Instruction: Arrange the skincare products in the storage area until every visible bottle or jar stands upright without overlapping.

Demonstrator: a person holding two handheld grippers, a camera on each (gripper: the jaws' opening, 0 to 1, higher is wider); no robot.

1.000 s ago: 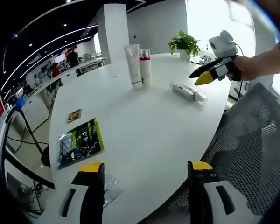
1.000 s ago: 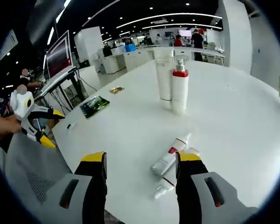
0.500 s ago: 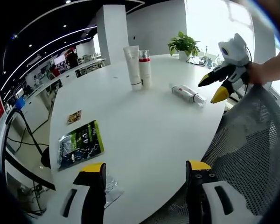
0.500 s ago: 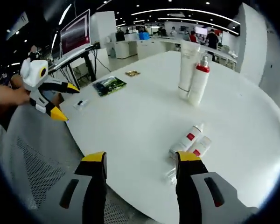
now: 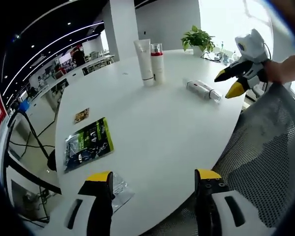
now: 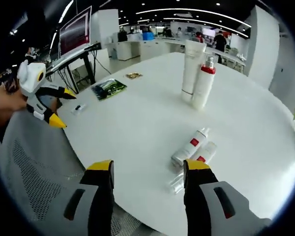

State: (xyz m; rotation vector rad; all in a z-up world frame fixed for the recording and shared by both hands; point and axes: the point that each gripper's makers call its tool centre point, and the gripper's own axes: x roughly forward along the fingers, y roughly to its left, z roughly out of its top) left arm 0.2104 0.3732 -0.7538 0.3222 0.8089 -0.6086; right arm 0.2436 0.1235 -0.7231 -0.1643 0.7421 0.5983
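Skincare bottles are split: a white tube and a red-capped pump bottle stand upright, touching, while two white bottles with red labels lie side by side near the white surface edge, still needing righting. Both the left hand-held gripper and right hand-held gripper hover apart from them, jaws wide and empty. Label writing is too small to read.

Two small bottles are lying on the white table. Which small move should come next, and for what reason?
Probably move the right gripper forward and down to the two lying bottles. Its jaws are open and empty, and the bottles lie side by side just ahead of them, while the tube and pump bottle already stand upright.
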